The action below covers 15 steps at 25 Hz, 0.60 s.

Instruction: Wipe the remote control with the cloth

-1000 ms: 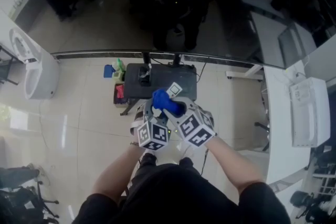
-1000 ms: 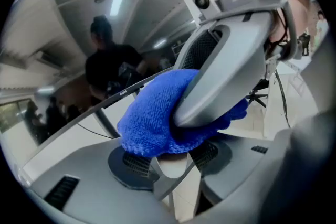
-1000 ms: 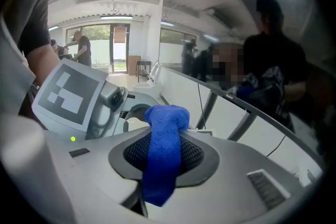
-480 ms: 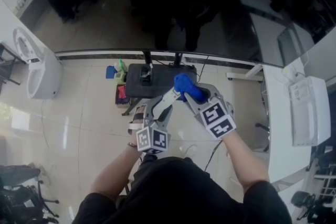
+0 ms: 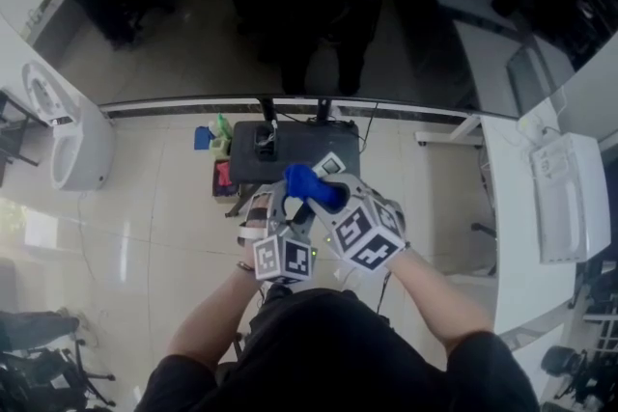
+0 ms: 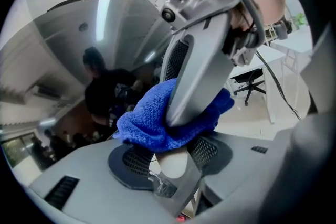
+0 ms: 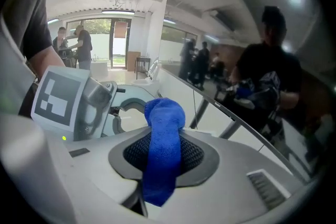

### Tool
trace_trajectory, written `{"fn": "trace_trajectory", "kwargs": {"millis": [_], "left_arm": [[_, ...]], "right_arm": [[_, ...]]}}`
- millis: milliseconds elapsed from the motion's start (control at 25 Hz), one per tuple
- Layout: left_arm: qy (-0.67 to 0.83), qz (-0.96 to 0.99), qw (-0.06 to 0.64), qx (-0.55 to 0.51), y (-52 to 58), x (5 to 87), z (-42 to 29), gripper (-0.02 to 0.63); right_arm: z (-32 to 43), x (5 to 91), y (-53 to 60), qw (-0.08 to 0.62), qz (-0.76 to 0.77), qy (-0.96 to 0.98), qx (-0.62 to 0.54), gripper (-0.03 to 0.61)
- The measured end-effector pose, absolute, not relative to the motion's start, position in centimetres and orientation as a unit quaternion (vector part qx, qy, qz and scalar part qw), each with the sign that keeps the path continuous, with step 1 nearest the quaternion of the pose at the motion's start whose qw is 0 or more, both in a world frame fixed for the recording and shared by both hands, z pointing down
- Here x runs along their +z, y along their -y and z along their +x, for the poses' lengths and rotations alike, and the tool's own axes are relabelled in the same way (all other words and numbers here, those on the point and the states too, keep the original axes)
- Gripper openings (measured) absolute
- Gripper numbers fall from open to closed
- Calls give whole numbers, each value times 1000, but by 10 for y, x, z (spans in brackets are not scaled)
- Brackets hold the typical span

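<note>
Both grippers meet in front of me at mid-frame in the head view. My left gripper [image 5: 283, 210] [image 6: 170, 160] is shut on the remote control [image 6: 173, 162], whose pale end shows between its dark pads. My right gripper [image 5: 323, 196] [image 7: 160, 165] is shut on the blue cloth [image 5: 311, 185] [image 7: 164, 144], which hangs folded over its lower pad. The cloth [image 6: 149, 123] lies bunched on top of the remote, right at the left jaws, with a right finger [image 6: 202, 60] pressing down on it. Most of the remote is hidden under the cloth.
A small black stand [image 5: 290, 154] is on the tiled floor below the grippers, with green and blue items [image 5: 208, 132] beside it. A dark reflective screen [image 5: 290, 14] spans the top. A white appliance [image 5: 72, 125] stands left and a white desk [image 5: 560, 198] right.
The right gripper carried the cloth up and right along the remote, then slid back down to the left gripper. The left gripper has hardly moved.
</note>
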State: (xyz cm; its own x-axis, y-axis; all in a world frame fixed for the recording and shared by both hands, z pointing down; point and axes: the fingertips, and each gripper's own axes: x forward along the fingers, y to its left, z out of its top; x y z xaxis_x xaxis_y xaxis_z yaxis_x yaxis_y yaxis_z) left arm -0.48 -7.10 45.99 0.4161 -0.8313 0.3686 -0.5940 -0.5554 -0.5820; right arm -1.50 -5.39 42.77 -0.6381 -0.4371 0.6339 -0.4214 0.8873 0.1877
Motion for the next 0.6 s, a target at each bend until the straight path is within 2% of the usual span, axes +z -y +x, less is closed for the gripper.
{"fn": "trace_trajectory", "kwargs": {"millis": [440, 520, 600], "left_arm": [[-424, -823, 202, -320, 63, 454, -1, 196], [-433, -834, 166, -298, 65, 454, -4, 196], [-445, -867, 50, -219, 72, 451, -10, 196]], "right_arm": [[39, 407, 97, 336, 314, 888, -5, 109], [47, 398, 107, 318, 324, 891, -3, 109], [49, 380, 111, 263, 320, 910, 12, 109]]}}
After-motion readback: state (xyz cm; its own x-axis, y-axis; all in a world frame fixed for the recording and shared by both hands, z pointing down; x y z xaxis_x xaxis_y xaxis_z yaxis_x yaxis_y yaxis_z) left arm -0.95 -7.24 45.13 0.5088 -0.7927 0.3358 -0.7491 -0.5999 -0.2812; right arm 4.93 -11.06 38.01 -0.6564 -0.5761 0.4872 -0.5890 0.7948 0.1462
